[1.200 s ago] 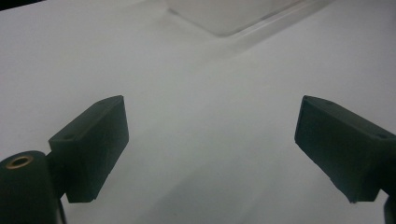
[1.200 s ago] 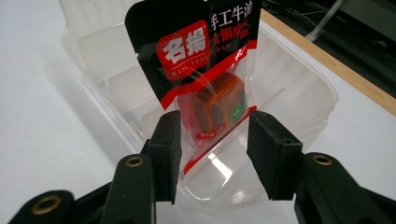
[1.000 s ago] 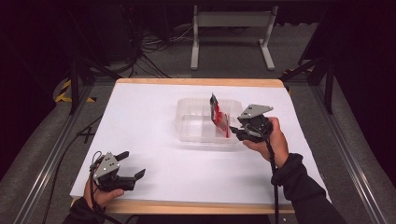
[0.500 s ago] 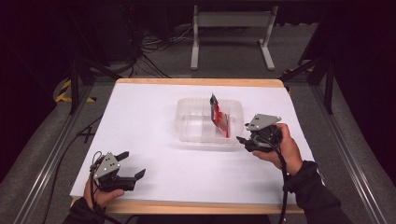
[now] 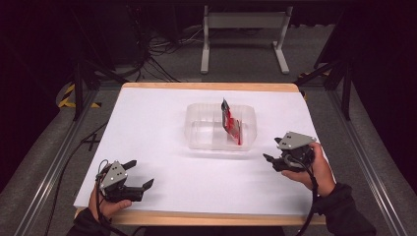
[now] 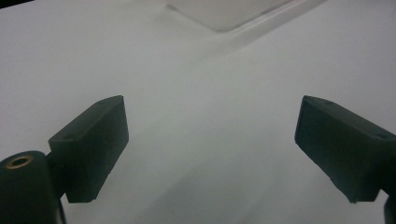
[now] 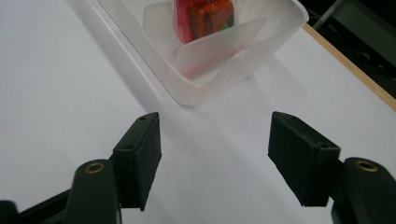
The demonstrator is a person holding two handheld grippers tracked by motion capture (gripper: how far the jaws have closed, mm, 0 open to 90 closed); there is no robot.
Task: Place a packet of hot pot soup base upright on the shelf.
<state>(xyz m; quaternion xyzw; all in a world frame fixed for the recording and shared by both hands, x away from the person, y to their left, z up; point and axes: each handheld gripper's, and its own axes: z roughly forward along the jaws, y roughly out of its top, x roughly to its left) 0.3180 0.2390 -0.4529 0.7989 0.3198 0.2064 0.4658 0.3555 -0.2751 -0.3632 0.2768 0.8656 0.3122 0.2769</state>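
A clear plastic container (image 5: 206, 135) (image 7: 261, 51) sits in the middle of the white table. A red packet (image 5: 231, 124) (image 7: 203, 16) stands on edge inside its right end, leaning against the wall. My right gripper (image 5: 269, 160) (image 7: 215, 163) is open and empty, held low over the table a short way right and in front of the container. My left gripper (image 5: 139, 173) (image 6: 210, 149) is open and empty too, resting near the front left corner of the table, with a corner of the container (image 6: 229, 11) far ahead of it.
The white sheet (image 5: 162, 128) covers a wooden-edged table (image 5: 206, 219). A metal stand (image 5: 243, 29) and cables (image 5: 157, 49) lie on the floor beyond the far edge. Metal rails (image 5: 49, 162) run along both sides.
My right gripper has drawn back from the container's right end toward the front right, leaving the red packet standing inside. The left gripper has stayed put.
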